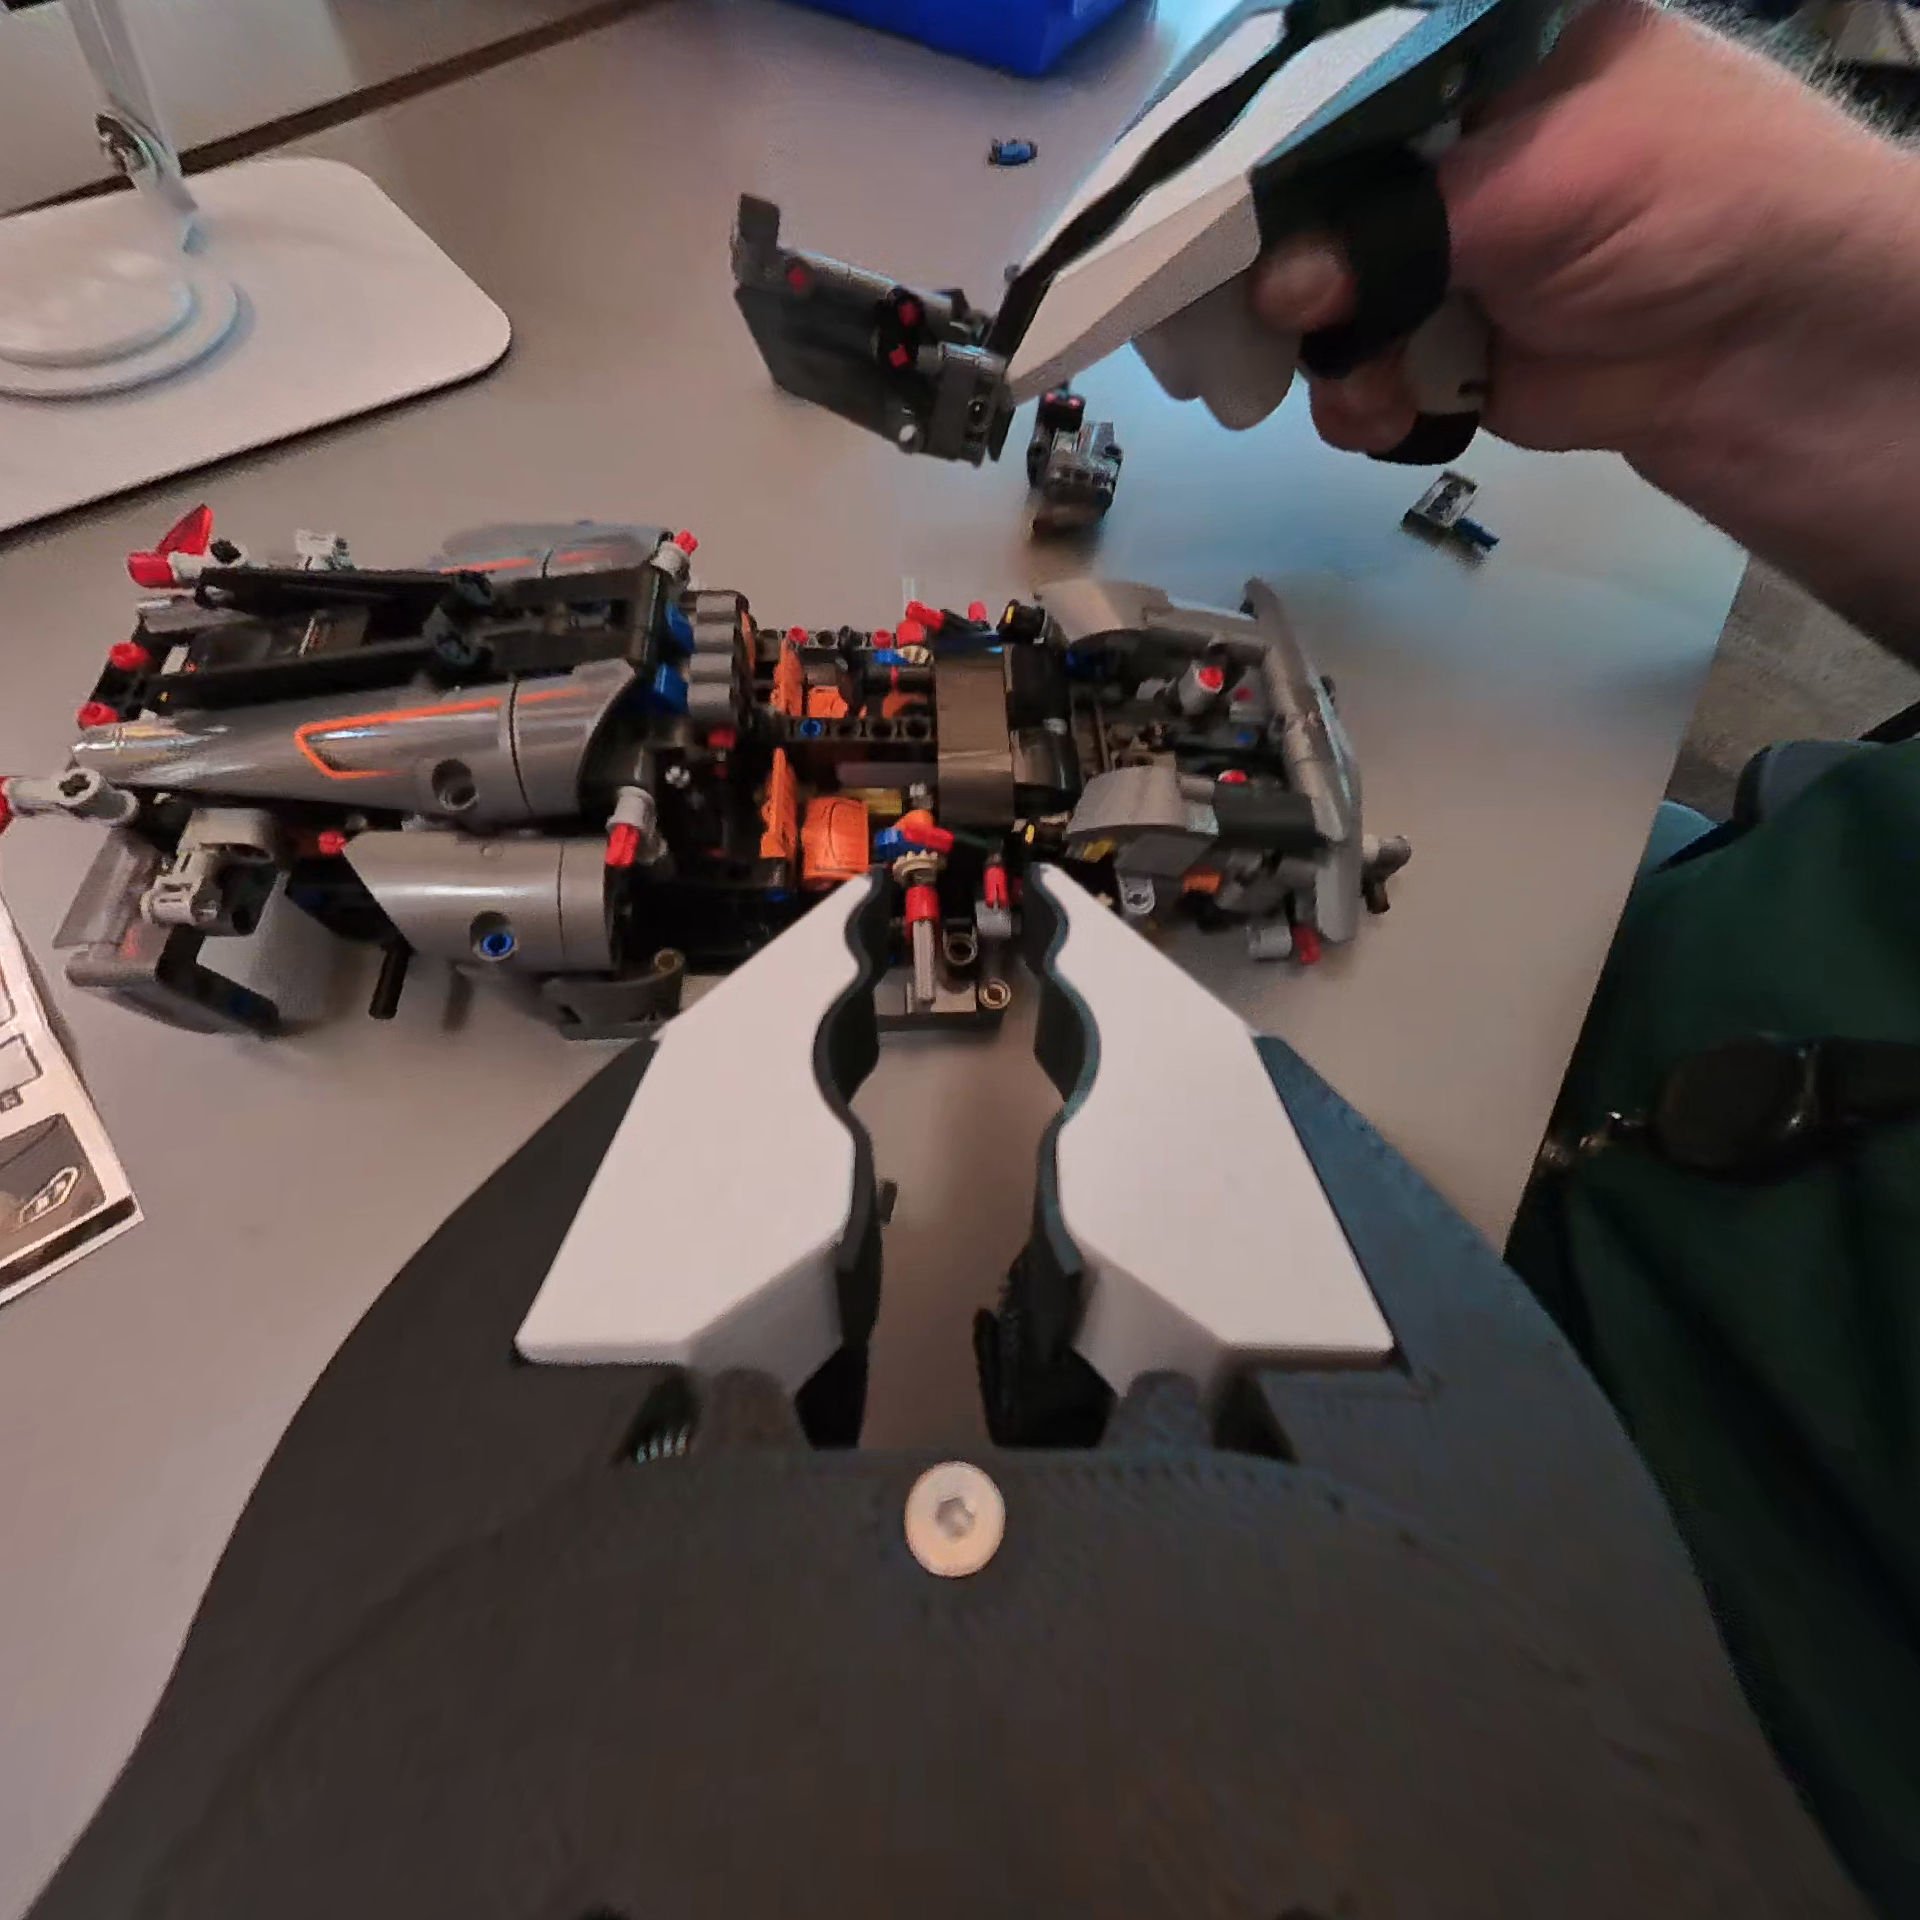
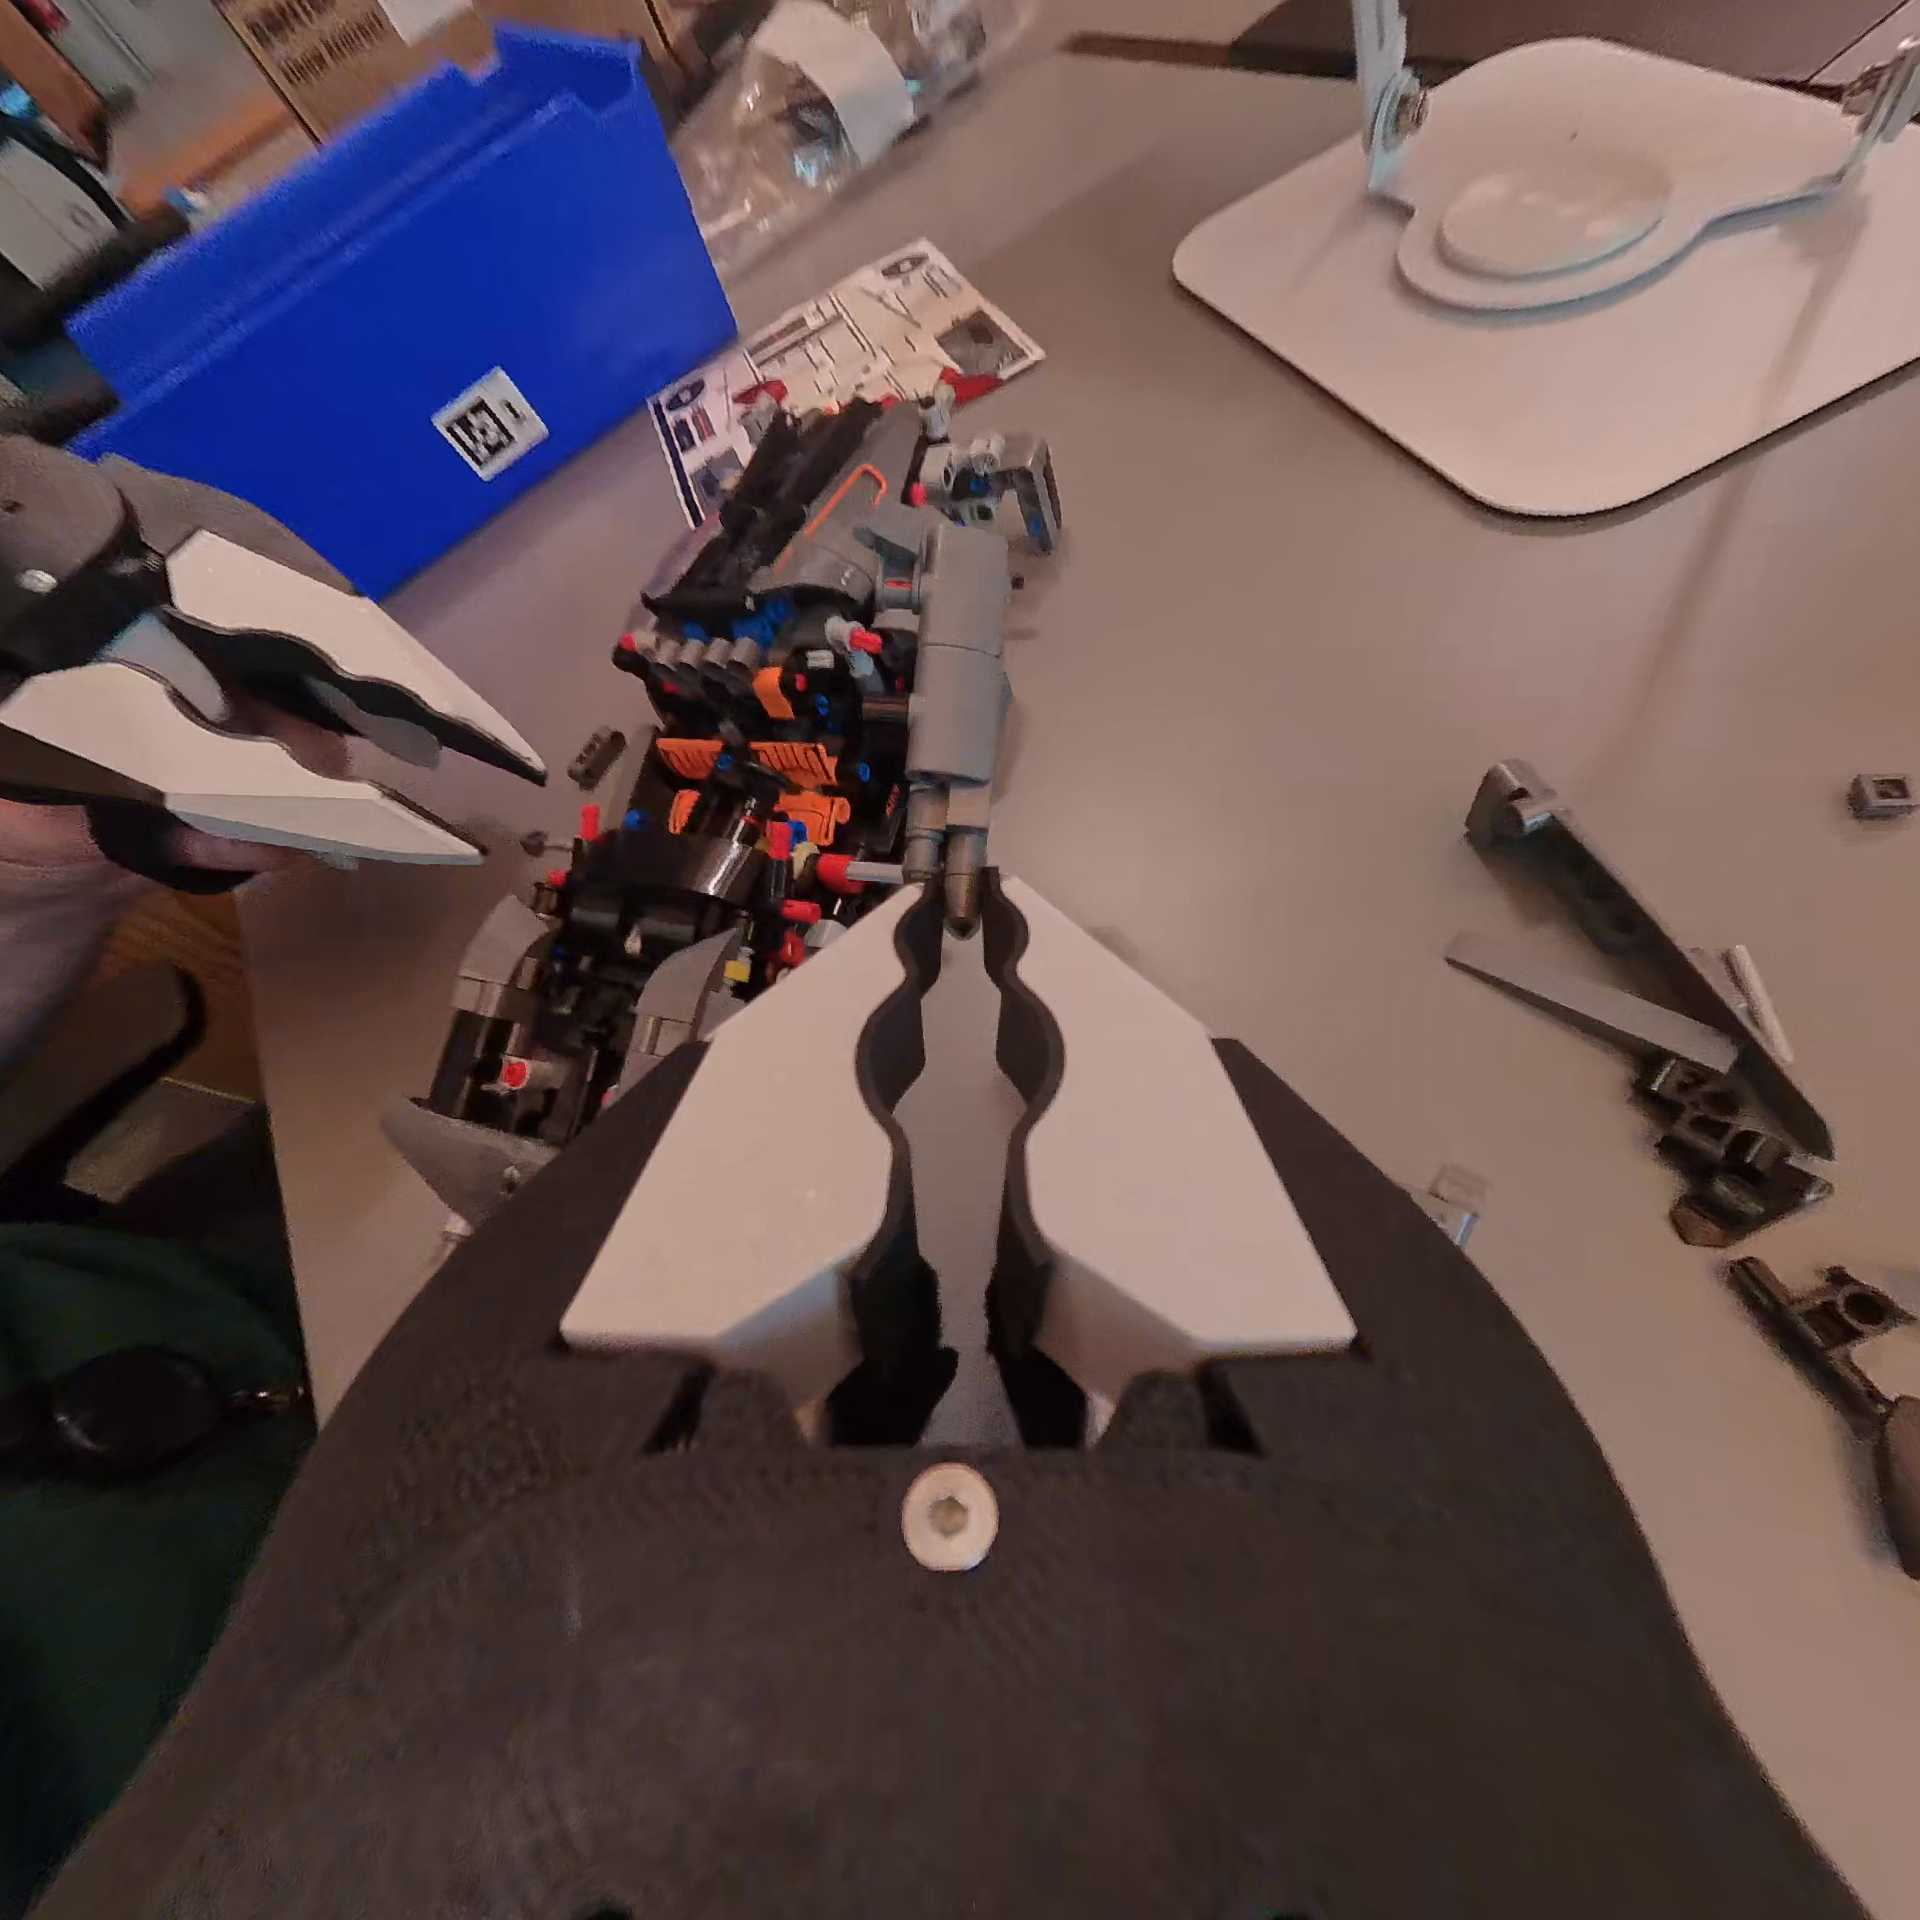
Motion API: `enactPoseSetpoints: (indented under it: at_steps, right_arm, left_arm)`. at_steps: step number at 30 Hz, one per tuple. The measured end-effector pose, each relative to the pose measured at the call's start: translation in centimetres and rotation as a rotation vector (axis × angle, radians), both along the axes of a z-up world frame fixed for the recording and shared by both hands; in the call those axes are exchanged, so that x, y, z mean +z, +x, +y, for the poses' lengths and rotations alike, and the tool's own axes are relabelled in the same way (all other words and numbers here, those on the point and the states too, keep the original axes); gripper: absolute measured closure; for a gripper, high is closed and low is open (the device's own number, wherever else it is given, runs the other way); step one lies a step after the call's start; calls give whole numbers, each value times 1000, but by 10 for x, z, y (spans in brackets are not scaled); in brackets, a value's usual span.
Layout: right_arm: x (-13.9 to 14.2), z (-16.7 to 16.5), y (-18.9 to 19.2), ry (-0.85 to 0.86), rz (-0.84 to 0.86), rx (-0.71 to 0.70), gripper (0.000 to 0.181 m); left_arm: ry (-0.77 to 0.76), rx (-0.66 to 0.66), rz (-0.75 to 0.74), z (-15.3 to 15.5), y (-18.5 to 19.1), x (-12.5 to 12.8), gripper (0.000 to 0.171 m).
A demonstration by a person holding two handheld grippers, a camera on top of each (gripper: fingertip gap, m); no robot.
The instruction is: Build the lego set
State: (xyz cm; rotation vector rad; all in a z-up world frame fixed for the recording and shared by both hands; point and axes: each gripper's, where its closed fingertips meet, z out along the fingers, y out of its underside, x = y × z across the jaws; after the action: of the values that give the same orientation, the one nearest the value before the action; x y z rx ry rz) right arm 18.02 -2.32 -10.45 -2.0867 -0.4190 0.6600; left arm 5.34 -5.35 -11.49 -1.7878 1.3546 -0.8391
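Left hand-held gripper: white fingers set apart with a clear gap, holding nothing, tips just at the near flank of the lego car. The car is a long, partly built model lying on the grey counter: grey curved body panels with orange striping, a black beam frame, two orange seats amidships, and red and blue pins throughout; no wheels are visible.

Right hand-held gripper: fingers nearly closed on the dark rounded end of a grey panel sub-assembly, which hangs above the car in the right wrist view. In the left wrist view the same gripper, gripped by a hand, carries that sub-assembly clear of the counter.

Loose parts on the counter: two dark built pieces to the right and one small grey element beyond them. One instruction booklet lies past the car.

Farther off: one blue bin, contents not visible; one white stand base; clear plastic bags, contents not discernible.
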Motion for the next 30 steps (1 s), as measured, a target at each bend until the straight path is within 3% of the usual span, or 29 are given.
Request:
enactPoseSetpoints:
  at_steps: [10, 21, 30]
  right_arm:
    - [-24, 10, -10, -44, -170, -13, 176]
    - [-34, 9, -17, -89, -174, -8, 176]
    - [-34, 11, -20, -100, -158, -19, 176]
  left_arm:
    - [15, -36, 64, -1, -10, -21, 148]
    - [48, -62, 101, 2, -5, -27, 166]
    - [47, -71, 107, 2, -4, -28, 167]
